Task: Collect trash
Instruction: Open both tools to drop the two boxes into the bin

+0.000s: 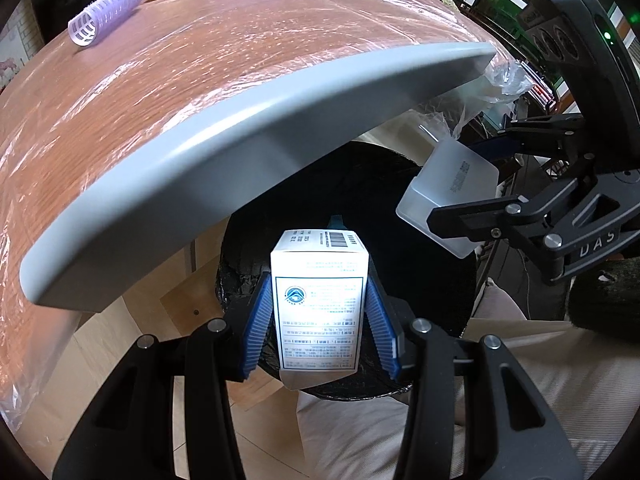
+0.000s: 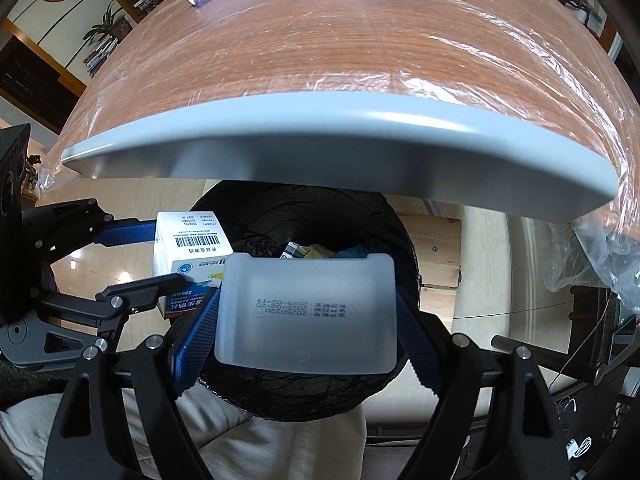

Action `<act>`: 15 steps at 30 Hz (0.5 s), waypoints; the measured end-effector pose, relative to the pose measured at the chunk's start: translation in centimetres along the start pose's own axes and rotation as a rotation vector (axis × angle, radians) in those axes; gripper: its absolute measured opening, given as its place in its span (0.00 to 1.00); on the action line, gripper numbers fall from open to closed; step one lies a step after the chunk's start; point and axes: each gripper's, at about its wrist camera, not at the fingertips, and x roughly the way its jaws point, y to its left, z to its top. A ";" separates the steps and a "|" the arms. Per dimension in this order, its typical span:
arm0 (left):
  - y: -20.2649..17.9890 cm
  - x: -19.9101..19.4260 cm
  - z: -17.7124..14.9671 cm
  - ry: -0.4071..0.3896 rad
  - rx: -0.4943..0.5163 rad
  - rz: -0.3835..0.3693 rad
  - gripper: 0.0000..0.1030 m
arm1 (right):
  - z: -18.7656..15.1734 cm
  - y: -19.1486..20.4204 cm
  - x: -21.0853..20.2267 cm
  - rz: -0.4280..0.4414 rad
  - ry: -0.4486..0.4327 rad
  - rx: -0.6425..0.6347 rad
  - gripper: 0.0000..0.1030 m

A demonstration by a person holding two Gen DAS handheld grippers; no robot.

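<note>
While both point down over the black-lined bin (image 2: 304, 396) near the table (image 1: 240, 152) edge, the left hand-held gripper (image 1: 320, 316) grasps a white carton (image 1: 318, 300) and the right hand-held gripper (image 2: 306, 328) grasps a frosted plastic tray (image 2: 308, 312).

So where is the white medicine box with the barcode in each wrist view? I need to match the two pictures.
Left wrist view: white medicine box sits low in the centre, clamped between the left hand-held gripper's blue pads.
Right wrist view: the same box is at middle left, beside the frosted plastic tray.
Shared landmark: the black-lined bin under the table's grey edge.
</note>
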 end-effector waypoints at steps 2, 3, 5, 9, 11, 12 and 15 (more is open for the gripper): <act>0.0 0.1 0.0 0.000 -0.004 0.007 0.46 | 0.0 0.0 0.0 -0.002 0.000 -0.005 0.79; 0.1 0.2 0.0 -0.001 -0.005 0.008 0.46 | 0.1 0.0 -0.1 -0.002 -0.001 -0.004 0.79; 0.2 0.1 0.0 -0.012 -0.008 -0.001 0.46 | 0.1 0.0 -0.2 0.002 -0.002 0.000 0.79; 0.4 -1.0 -0.1 -0.086 -0.025 -0.011 0.77 | -0.1 -0.8 -0.6 -0.004 -0.001 0.042 0.84; 0.8 -1.4 -0.2 -0.090 -0.057 -0.024 0.77 | -0.3 -1.3 -1.1 0.008 -0.006 0.070 0.87; 1.1 -1.7 -0.2 -0.093 -0.073 -0.034 0.77 | -0.5 -1.4 -1.6 0.012 -0.017 0.080 0.87; 1.5 -3.0 -0.5 -0.108 -0.105 -0.054 0.77 | -1.2 -1.9 -3.5 0.015 -0.059 0.092 0.87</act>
